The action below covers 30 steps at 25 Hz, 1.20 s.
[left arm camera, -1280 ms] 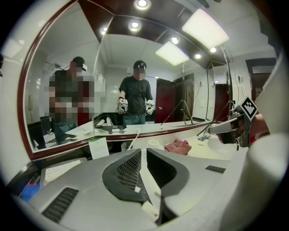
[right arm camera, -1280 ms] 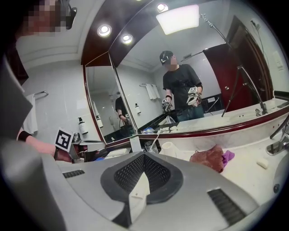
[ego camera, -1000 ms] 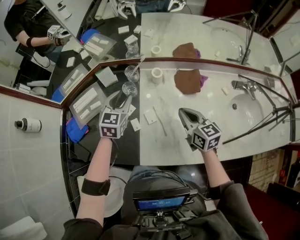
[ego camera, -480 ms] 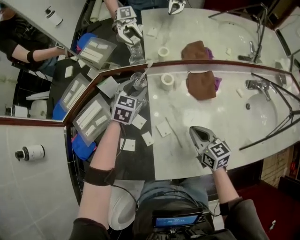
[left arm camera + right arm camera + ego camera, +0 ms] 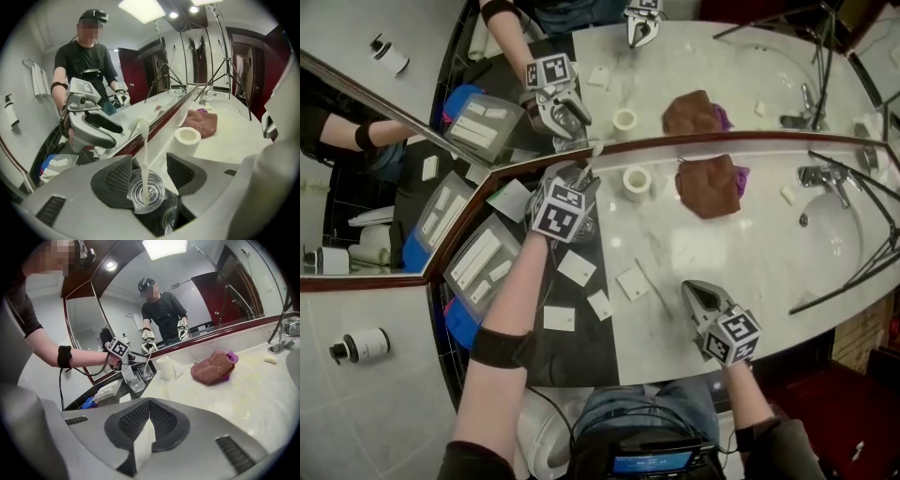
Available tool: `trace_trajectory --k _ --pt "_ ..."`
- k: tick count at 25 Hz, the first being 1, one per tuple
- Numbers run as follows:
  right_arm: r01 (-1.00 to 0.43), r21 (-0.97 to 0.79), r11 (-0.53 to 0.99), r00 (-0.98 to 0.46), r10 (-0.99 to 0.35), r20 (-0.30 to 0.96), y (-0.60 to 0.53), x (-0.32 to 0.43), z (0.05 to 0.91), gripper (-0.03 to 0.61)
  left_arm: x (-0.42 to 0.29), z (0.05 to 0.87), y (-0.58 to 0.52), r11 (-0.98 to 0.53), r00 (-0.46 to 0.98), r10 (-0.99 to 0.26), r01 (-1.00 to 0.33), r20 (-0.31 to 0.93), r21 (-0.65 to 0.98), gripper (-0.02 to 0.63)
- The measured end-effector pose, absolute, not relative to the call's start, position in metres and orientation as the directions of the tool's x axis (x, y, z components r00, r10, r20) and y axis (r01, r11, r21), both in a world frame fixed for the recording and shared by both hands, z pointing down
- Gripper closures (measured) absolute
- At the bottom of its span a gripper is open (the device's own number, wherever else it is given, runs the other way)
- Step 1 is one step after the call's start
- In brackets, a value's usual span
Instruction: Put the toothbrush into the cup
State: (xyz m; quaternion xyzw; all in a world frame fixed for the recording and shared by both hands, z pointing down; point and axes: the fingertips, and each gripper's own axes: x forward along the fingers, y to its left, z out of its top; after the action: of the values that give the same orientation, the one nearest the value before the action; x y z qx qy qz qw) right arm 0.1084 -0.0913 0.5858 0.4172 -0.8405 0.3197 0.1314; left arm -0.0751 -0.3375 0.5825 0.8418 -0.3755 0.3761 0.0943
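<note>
A white toothbrush [image 5: 143,154] stands bristles up in a clear glass cup [image 5: 157,202] next to the mirror, leaning toward the glass of the mirror. My left gripper [image 5: 147,171] is open and its jaws have just been opening further. They flank the cup, with a gap showing on the right side. In the head view the left gripper [image 5: 580,178] sits at the cup [image 5: 583,170] on the dark strip. My right gripper [image 5: 693,290] hangs over the counter's near edge, shut on a thin white strip [image 5: 143,446].
A second glass [image 5: 136,382] stands just in front of the cup. A white roll [image 5: 637,179] and a brown cloth [image 5: 710,184] lie along the mirror. White packets [image 5: 632,282] dot the counter; a tray [image 5: 483,258] is left, the sink [image 5: 834,225] and tripod legs [image 5: 853,272] right.
My left gripper has moved toward the mirror and now has the cup between wider jaws. The right gripper has sunk toward the near edge. The toothbrush stays in the cup.
</note>
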Motion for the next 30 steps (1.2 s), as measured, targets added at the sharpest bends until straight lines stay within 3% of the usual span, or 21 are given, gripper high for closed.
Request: trace_trajectory --k 11,16,30 --pt "-0.798 -0.448 0.402 -0.596 -0.632 0.495 -0.084 0.119 0.6 0.561 -0.074 0.607 -0.349 -0.693 0.373 -0.541 -0.706 0.754 -0.147 0.454" --pt "-0.8 -0.449 0.398 -0.594 -0.635 0.494 -0.083 0.123 0.601 0.561 -0.077 0.607 -0.352 -0.674 0.35 -0.559 -0.72 0.752 -0.166 0.561" --pt "-0.788 -0.46 0.409 -0.609 -0.629 0.483 -0.08 0.126 0.588 0.561 -0.088 0.573 -0.344 -0.619 0.349 -0.644 -0.761 0.681 -0.195 0.565"
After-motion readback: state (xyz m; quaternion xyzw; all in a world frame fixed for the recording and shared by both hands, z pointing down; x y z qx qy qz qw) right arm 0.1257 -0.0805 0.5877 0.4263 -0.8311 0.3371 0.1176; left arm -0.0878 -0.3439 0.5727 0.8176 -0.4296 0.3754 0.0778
